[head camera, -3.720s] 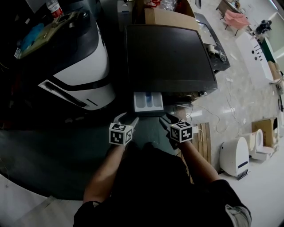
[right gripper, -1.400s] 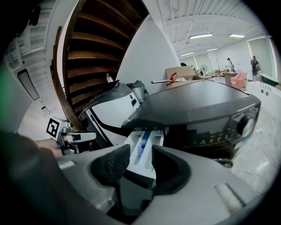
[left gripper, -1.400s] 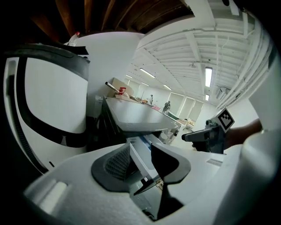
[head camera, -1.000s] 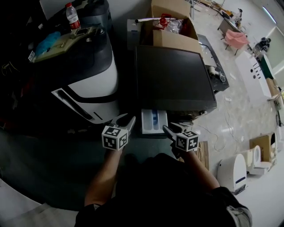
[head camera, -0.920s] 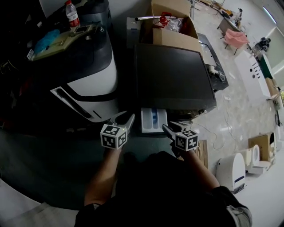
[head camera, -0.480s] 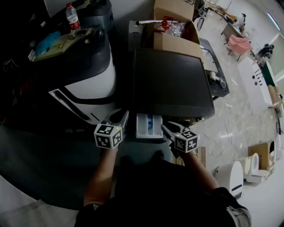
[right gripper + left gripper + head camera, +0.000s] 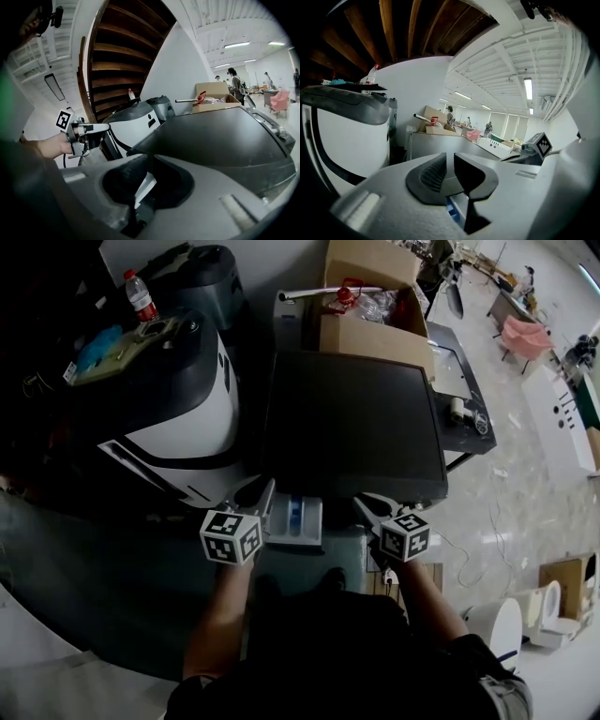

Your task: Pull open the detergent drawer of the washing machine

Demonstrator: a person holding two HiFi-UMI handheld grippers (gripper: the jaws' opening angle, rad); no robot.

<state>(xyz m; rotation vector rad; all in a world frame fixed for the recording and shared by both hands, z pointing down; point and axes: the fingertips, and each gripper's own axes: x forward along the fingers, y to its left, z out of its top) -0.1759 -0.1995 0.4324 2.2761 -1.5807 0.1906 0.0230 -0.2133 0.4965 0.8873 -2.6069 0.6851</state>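
I see the detergent drawer (image 7: 306, 534) pulled out at the washing machine's (image 7: 352, 418) 6 o'clock, with a blue insert (image 7: 295, 512) in its white compartments. My left gripper (image 7: 266, 495) at its 9 o'clock and my right gripper (image 7: 366, 506) at its 3 have just been closing to narrow slits and clamp nothing.

My left gripper's (image 7: 449, 171) jaws have just been closing. I see only a thin slit between them, with nothing in it. Just below shows a bit of the detergent drawer (image 7: 455, 213), white with blue. Beyond lies the washing machine's (image 7: 433, 143) grey top. At far left I see a bottle (image 7: 371, 75).
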